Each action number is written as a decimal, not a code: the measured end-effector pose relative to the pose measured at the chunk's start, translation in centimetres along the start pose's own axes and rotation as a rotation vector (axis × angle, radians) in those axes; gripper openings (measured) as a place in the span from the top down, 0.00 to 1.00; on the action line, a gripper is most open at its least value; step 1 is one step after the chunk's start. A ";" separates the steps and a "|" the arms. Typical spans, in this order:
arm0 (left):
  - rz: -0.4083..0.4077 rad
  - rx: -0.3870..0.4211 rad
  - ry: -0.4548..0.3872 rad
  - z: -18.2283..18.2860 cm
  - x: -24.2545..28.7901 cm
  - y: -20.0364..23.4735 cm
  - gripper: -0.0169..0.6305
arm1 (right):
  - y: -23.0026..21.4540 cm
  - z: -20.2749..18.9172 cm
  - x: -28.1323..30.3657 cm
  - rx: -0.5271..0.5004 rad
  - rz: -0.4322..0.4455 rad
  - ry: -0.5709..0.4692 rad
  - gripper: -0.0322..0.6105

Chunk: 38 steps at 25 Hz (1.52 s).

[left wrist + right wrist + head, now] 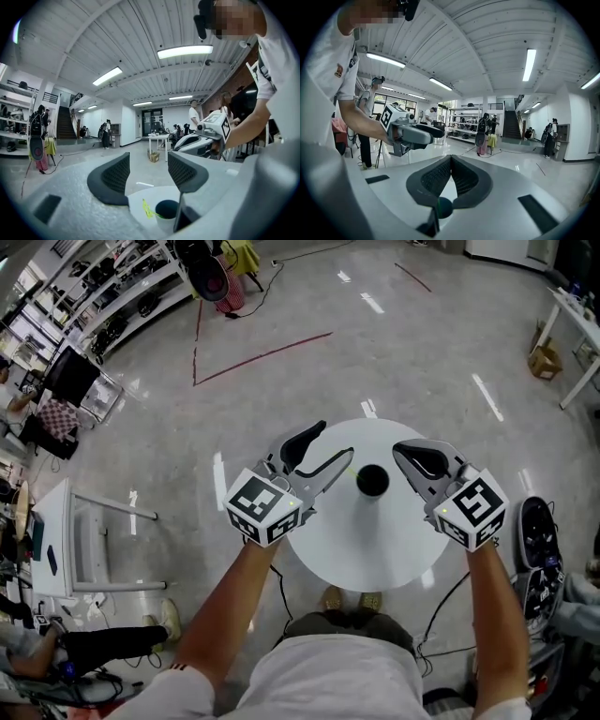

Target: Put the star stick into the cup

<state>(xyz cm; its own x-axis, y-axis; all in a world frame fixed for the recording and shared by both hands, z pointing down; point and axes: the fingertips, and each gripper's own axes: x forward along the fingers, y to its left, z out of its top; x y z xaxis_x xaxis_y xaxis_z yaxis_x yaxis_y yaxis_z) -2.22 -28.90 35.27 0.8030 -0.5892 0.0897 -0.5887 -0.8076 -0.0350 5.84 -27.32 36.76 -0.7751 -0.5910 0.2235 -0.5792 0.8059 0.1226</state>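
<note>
A dark cup (372, 480) stands on the round white table (366, 549). In the left gripper view the cup (167, 209) shows just below the jaws. The yellow-green star stick (147, 209) lies in it, leaning on the rim with its star end sticking out to the left. My left gripper (334, 442) hovers just left of the cup, open (149, 173), with nothing between its fingers. My right gripper (403, 452) hangs to the right of the cup, shut (450, 158) and empty. The cup (443, 206) shows below its jaws.
The small table stands alone on a glossy grey floor with red tape lines (262, 354). Shelving (103, 296) runs along the far left, and a white desk (66, 540) sits at the near left. The person's feet (352, 599) are at the table's near edge.
</note>
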 end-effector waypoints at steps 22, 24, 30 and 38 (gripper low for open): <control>-0.005 0.028 -0.210 7.8 -3.9 -3.5 0.80 | 2.4 8.3 -4.9 -0.038 -0.052 -0.208 0.93; -0.005 0.028 -0.224 8.3 -4.4 -3.9 0.82 | 2.8 9.0 -5.4 -0.036 -0.058 -0.225 0.93; -0.001 0.019 -0.256 9.1 -5.5 -4.7 0.89 | 3.9 10.1 -6.5 -0.031 -0.071 -0.266 0.93; -0.001 0.004 -0.278 9.2 -6.5 -6.2 0.94 | 5.2 10.6 -8.1 -0.014 -0.087 -0.308 0.93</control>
<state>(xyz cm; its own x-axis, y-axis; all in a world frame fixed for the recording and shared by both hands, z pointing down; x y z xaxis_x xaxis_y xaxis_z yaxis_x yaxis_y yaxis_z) -2.95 -20.31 25.72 0.7984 -0.5724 -0.1868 -0.5882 -0.8078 -0.0392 6.44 -18.76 25.35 -0.7642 -0.6385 -0.0914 -0.6446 0.7512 0.1420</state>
